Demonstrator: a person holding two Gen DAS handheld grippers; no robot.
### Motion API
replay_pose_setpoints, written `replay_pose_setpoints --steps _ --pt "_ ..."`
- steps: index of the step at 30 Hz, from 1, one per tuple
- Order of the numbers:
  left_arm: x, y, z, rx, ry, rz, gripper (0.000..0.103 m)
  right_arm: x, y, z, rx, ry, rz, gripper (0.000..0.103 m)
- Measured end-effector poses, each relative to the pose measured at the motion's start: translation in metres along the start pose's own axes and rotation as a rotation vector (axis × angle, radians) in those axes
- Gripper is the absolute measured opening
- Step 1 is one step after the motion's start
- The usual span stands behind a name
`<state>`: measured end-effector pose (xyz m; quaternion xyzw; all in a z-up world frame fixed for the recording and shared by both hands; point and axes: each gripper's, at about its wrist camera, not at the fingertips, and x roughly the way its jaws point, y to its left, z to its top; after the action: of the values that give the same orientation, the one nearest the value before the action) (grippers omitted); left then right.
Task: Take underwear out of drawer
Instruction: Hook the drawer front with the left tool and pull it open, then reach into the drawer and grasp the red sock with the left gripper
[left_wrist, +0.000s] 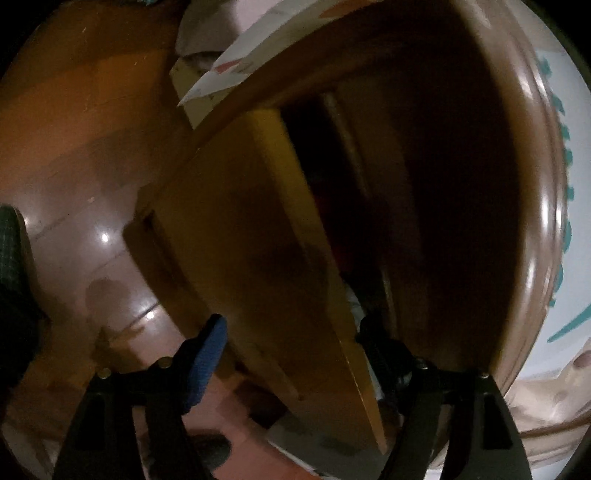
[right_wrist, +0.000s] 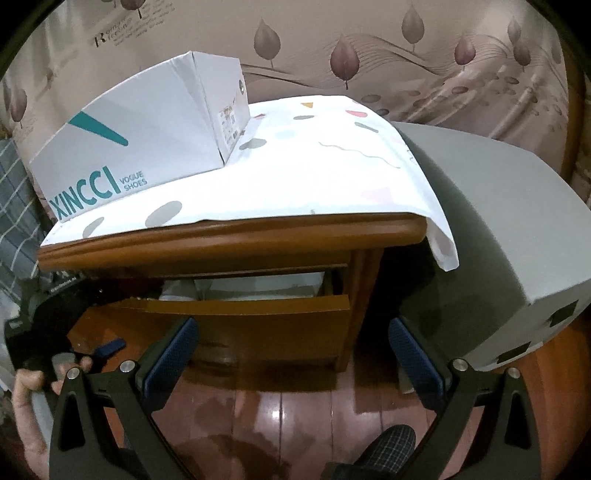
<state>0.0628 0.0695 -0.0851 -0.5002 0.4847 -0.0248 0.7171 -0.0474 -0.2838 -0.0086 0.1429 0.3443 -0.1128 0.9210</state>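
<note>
While drawer (right_wrist: 236, 314) stands ajar, left gripper (left_wrist: 291, 354) straddles its front edge, released; right gripper (right_wrist: 291, 354) released, clear.

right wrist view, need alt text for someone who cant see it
A wooden nightstand with its top drawer pulled partly open shows pale fabric inside. The open right gripper is empty in front of it. On top, a white shoe box sits on a spotted cloth; the left gripper is at the drawer's left.
</note>
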Motion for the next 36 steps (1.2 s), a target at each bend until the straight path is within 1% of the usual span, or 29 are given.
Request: replay_pose_setpoints --steps 1,6,11,14,16,20,24,28,32,36 --pt "0.005 0.003 0.001 -0.016 -0.006 0.006 0.082 0.0 0.0 0.001 0.002 0.0 0.002 0.101" --pt "0.024 0.012 0.008 -0.095 -0.003 0.01 0.086 -0.001 -0.002 0.001 0.006 0.0 0.002 0.101" --pt "0.038 0.016 0.012 -0.096 -0.009 0.055 0.088 0.0 -0.004 0.002 0.006 -0.001 -0.005 0.101" --pt "0.042 0.019 0.012 -0.096 -0.016 0.064 0.093 0.001 -0.008 0.003 0.016 0.0 -0.009 0.101" --pt "0.042 0.02 0.012 -0.074 -0.017 0.072 0.093 0.0 -0.009 0.003 0.018 -0.001 -0.01 0.101" --pt "0.042 0.023 0.006 -0.044 -0.029 0.124 0.094 0.0 -0.009 0.004 0.015 -0.009 -0.021 0.101" --pt "0.034 0.033 0.0 -0.041 0.007 0.138 0.094 -0.001 -0.008 0.005 0.002 -0.018 -0.034 0.101" --pt "0.021 0.038 -0.01 0.046 0.001 0.212 0.094 -0.001 -0.01 0.006 0.008 -0.023 -0.035 0.101" --pt "0.009 0.051 -0.019 0.051 0.031 0.22 0.094 -0.001 -0.01 0.006 0.006 -0.026 -0.044 0.101" --pt "-0.002 0.055 -0.026 0.103 0.033 0.257 0.094 0.0 -0.01 0.004 0.005 -0.019 -0.049 0.101"
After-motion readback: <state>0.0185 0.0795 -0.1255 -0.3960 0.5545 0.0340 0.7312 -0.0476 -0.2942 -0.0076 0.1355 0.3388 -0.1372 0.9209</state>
